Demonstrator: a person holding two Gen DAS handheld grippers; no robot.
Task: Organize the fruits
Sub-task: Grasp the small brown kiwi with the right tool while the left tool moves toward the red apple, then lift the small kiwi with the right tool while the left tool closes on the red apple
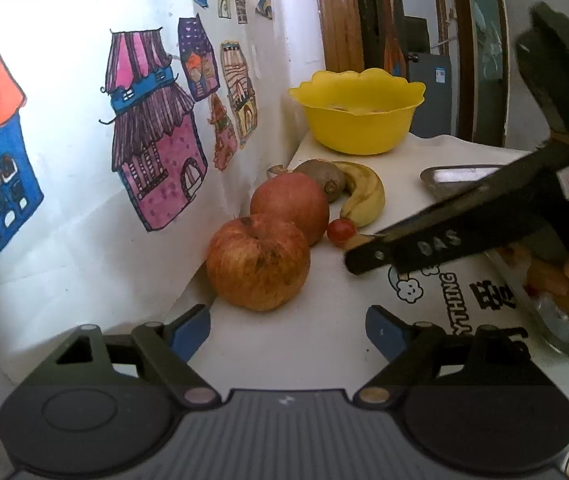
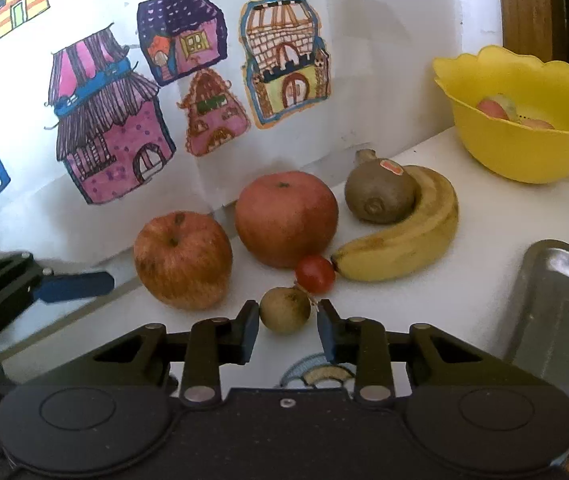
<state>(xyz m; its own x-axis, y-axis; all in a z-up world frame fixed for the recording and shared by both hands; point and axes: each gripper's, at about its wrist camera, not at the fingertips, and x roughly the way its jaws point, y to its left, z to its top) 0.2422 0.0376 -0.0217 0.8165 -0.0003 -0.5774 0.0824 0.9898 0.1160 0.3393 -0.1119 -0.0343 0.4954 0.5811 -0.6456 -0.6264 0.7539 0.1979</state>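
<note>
Far to the left of the right gripper, the left gripper waits with its jaws spread wide and empty, just short of the streaked apple, which sits ahead-left of the right claw. Straight ahead, between the right gripper's blue pads, sits a small brownish-green round fruit, possibly a longan or small kiwi. The jaws are parted around it, with slim gaps on both sides, not yet pinching. Just beyond it lies the cherry tomato, with the big red apple behind. To the ahead-right are the kiwi and banana, and farther right is the yellow bowl, already holding some fruit pieces. A metal tray lies close on the right.

To do this well, I judge the pads should close gently and evenly at the fruit's widest part, then lift straight up before swinging right, so the tomato isn't nudged.
</note>
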